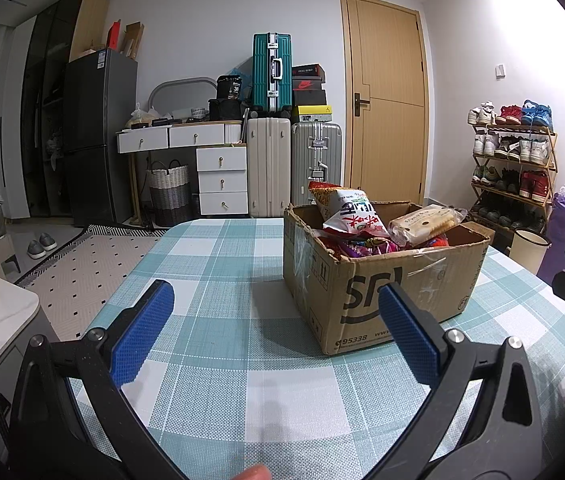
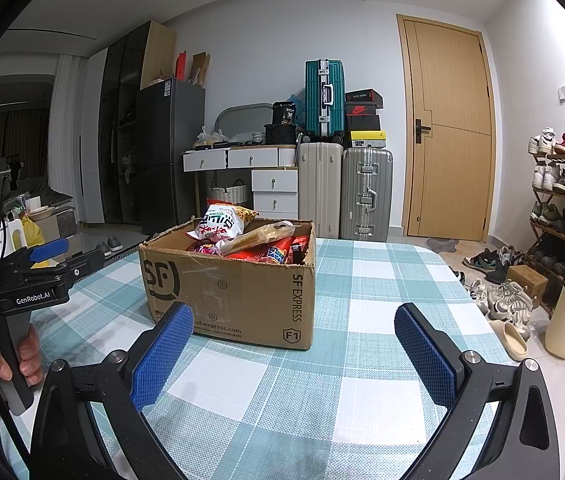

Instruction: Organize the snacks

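A brown cardboard box (image 1: 398,284) (image 2: 238,284) printed with SF stands on the checked table, heaped with snack packets. A white and red chip bag (image 1: 350,212) (image 2: 222,222) sticks up at the back, and a clear pack of biscuits (image 1: 422,222) (image 2: 258,236) lies beside it. My left gripper (image 1: 276,300) is open and holds nothing, just short of the box's near left corner. My right gripper (image 2: 294,324) is open and holds nothing too, in front of the box. The left gripper (image 2: 48,254) also shows at the left of the right wrist view, held by a hand (image 2: 22,356).
The blue-and-white checked table (image 1: 222,264) (image 2: 366,280) stretches around the box. Beyond it stand a fridge (image 1: 98,136), white drawers (image 1: 222,176), stacked suitcases (image 2: 324,100), a wooden door (image 2: 450,132), and a shoe rack (image 1: 514,160) with shoes on the floor (image 2: 502,292) to the right.
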The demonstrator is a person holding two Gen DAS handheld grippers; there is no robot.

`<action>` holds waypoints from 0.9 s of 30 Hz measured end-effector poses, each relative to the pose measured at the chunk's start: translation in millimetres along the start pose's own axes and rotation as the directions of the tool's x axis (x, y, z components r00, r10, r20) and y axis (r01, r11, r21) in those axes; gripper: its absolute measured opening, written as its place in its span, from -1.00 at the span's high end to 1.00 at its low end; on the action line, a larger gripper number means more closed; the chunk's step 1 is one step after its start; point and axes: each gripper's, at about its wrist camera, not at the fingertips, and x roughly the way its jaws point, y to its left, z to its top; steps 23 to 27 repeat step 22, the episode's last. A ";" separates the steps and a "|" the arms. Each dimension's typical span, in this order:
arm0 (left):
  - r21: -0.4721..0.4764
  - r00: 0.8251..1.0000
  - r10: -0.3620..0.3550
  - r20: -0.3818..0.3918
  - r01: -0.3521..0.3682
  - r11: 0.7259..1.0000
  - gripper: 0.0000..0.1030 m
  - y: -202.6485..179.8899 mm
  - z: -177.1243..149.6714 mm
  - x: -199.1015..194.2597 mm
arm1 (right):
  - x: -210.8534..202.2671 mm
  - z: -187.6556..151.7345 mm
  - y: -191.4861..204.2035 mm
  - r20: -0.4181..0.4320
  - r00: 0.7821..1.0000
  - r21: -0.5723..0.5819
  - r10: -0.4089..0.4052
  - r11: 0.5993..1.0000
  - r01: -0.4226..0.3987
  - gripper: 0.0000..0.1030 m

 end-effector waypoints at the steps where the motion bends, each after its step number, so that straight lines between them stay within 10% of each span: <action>1: 0.000 1.000 0.000 0.000 0.000 1.000 -0.98 0.0 -0.1 -0.2 | 0.6 0.0 -0.5 0.000 1.000 0.000 0.000 1.000 0.000 -0.99; 27: -0.011 1.000 0.025 -0.002 -0.025 1.000 -0.98 1.2 0.1 -5.0 | 0.1 -0.7 0.3 0.000 1.000 0.000 0.001 1.000 -0.001 -0.99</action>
